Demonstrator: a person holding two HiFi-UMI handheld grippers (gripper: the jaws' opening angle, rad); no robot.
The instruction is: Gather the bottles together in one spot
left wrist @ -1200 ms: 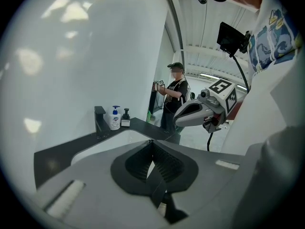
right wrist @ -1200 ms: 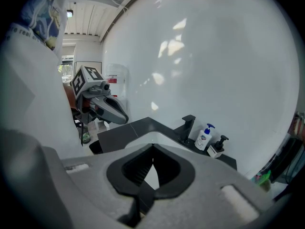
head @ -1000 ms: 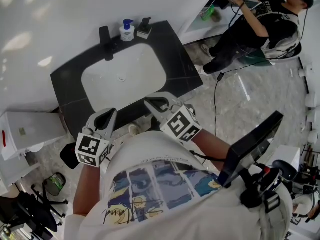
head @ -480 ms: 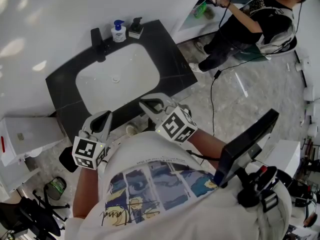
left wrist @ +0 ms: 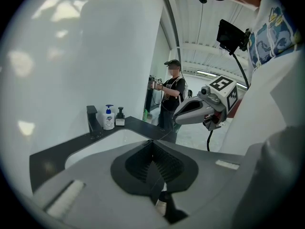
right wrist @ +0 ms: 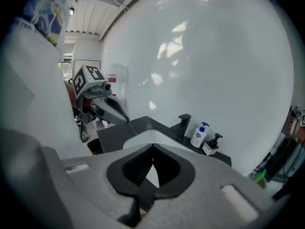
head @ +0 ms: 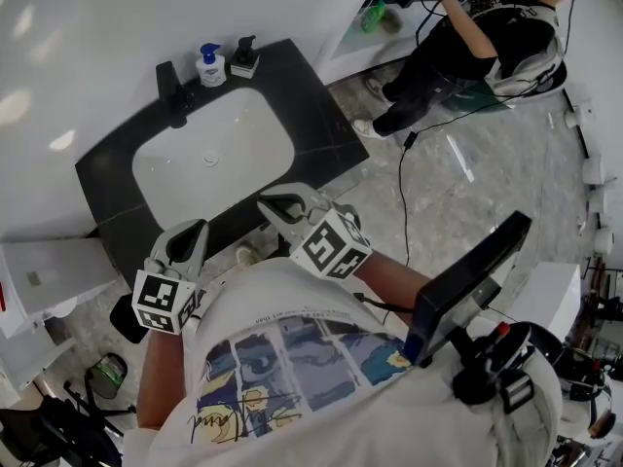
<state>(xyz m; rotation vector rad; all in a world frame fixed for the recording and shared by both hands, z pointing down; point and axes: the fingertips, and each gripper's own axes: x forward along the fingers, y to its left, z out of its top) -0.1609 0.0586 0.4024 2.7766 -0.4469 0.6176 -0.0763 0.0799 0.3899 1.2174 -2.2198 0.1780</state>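
As before, the left hand-held gripper (head: 192, 228) and right hand-held gripper (head: 269, 205) are kept closed and empty at the surface's (head: 321, 134) front edge. The white pump bottle (head: 206, 66) and black pump bottle (head: 243, 58) are left side by side behind the open basin (head: 255, 129).

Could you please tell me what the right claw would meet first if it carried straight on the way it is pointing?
Most likely the white sink basin, just beyond the front edge of the black counter: the shut right claw points right at it. Depth is hard to judge, so the counter edge could come first.
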